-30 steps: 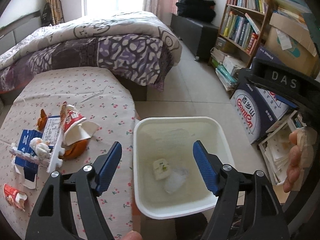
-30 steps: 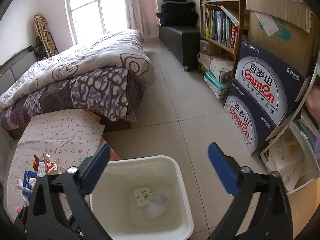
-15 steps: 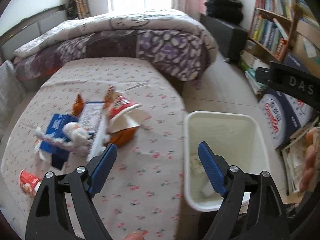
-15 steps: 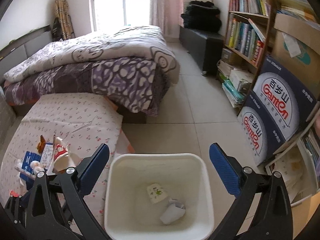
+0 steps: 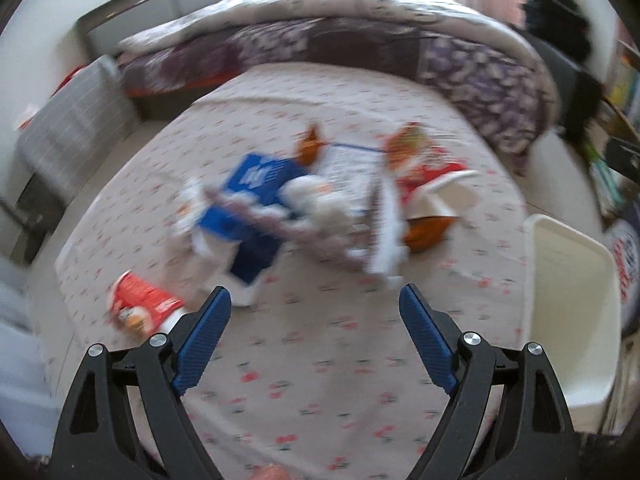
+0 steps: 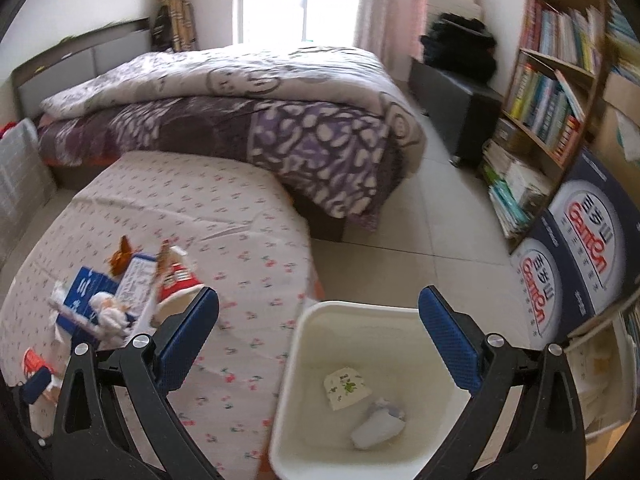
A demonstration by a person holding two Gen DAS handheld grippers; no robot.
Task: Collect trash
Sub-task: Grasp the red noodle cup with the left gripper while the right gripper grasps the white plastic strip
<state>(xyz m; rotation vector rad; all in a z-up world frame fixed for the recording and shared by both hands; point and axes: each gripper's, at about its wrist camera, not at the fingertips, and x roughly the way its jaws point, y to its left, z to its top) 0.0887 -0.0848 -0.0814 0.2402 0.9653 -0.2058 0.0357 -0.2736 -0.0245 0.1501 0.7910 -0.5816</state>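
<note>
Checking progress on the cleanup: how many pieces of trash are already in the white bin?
2: a printed paper scrap near the middle of the white bin, and a crumpled white wad just in front of it. Others may hide behind the near rim.

A low table draped in a cherry-print cloth carries a heap of litter toward its left side: a flattened blue carton, crumpled white tissue, a red-and-white wrapper and an orange wrapper. A second red wrapper lies apart at the near left edge. A white bin stands on the tiled floor, just right of the table.
</note>
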